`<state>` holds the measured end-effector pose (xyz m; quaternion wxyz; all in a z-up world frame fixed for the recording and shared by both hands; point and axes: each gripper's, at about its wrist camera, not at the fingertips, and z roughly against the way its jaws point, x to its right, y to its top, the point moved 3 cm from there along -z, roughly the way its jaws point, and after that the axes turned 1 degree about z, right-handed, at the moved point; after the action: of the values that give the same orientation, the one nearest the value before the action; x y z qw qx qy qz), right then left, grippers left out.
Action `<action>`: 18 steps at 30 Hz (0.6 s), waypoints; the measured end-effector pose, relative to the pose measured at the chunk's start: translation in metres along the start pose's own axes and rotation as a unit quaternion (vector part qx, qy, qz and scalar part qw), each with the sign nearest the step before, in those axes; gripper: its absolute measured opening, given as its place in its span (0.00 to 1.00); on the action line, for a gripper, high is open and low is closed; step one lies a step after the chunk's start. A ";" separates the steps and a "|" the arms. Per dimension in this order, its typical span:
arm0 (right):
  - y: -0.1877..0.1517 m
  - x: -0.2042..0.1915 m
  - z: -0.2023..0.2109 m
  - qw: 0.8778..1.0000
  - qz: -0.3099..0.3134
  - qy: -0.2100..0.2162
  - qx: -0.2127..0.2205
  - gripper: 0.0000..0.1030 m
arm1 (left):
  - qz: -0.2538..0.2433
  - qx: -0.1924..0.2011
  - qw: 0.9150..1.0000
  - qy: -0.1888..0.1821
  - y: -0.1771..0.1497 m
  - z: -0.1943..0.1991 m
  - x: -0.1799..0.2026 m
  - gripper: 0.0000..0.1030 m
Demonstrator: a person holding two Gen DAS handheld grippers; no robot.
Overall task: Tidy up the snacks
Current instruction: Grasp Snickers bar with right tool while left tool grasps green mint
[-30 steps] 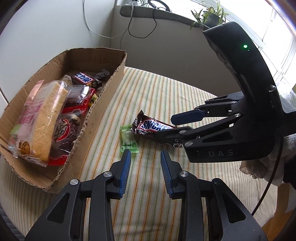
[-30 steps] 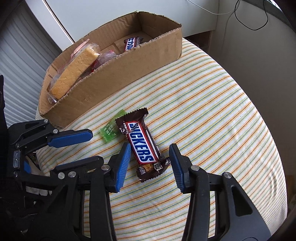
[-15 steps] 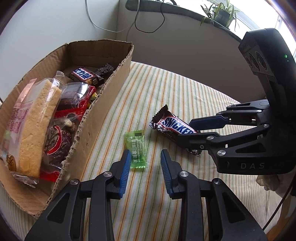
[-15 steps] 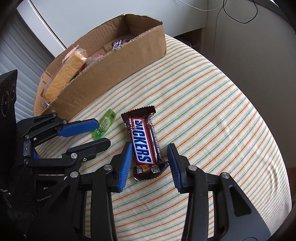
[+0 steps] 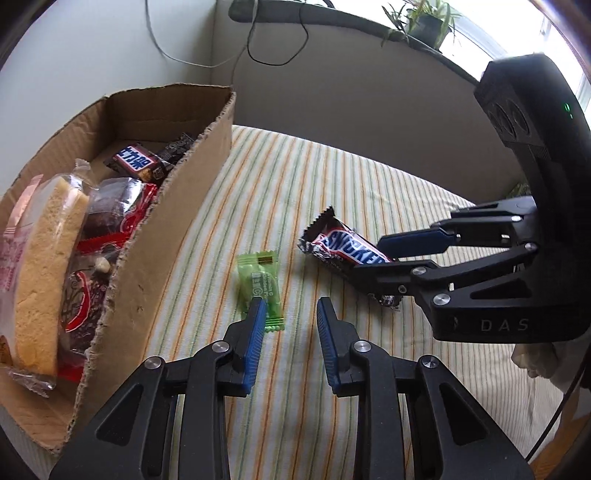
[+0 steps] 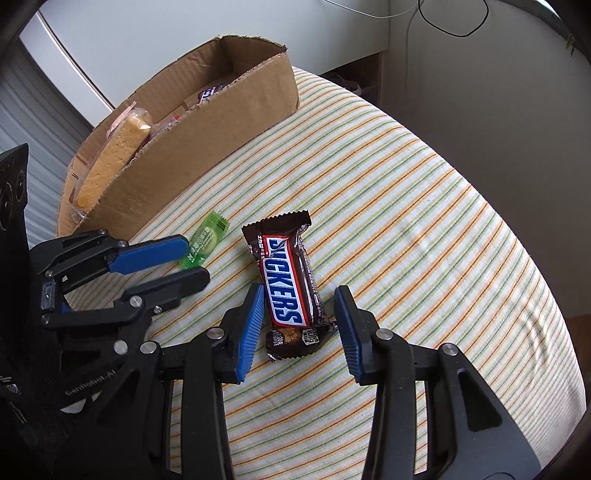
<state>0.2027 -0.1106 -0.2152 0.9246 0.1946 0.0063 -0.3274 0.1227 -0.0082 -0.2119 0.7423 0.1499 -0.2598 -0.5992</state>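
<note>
A Snickers bar (image 6: 286, 291) lies flat on the striped tablecloth; it also shows in the left wrist view (image 5: 345, 251). My right gripper (image 6: 299, 314) is open and straddles the bar's near end, apart from it. A small green candy (image 5: 258, 284) lies left of the bar, also seen in the right wrist view (image 6: 205, 243). My left gripper (image 5: 291, 321) is open, its left finger over the candy's near end. A cardboard box (image 5: 177, 229) at the left holds a bread pack (image 5: 44, 258), red-wrapped snacks and a chocolate bar (image 5: 136, 160).
The striped table (image 6: 424, 206) curves away to the right, its edge near a wall. Cables hang on the wall behind the box. A potted plant (image 5: 424, 18) stands on the windowsill.
My left gripper has moved forward and left, from beside the Snickers to the green candy. My right gripper has stayed around the bar's near end, open.
</note>
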 end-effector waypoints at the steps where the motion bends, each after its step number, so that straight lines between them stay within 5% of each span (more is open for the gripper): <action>1: -0.001 0.001 0.000 1.000 -0.002 -0.001 0.000 0.40 | 0.013 0.007 1.000 0.004 0.002 0.003 -0.003 0.26; 18: 0.010 0.000 -0.006 1.000 -0.007 -0.008 -0.004 0.40 | 0.010 -0.006 0.999 0.031 0.019 -0.035 0.005 0.30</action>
<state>0.2091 -0.1012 -0.2173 0.9232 0.1881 0.0018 -0.3352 0.1589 -0.0119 -0.2289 0.7570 0.1609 -0.2346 -0.5883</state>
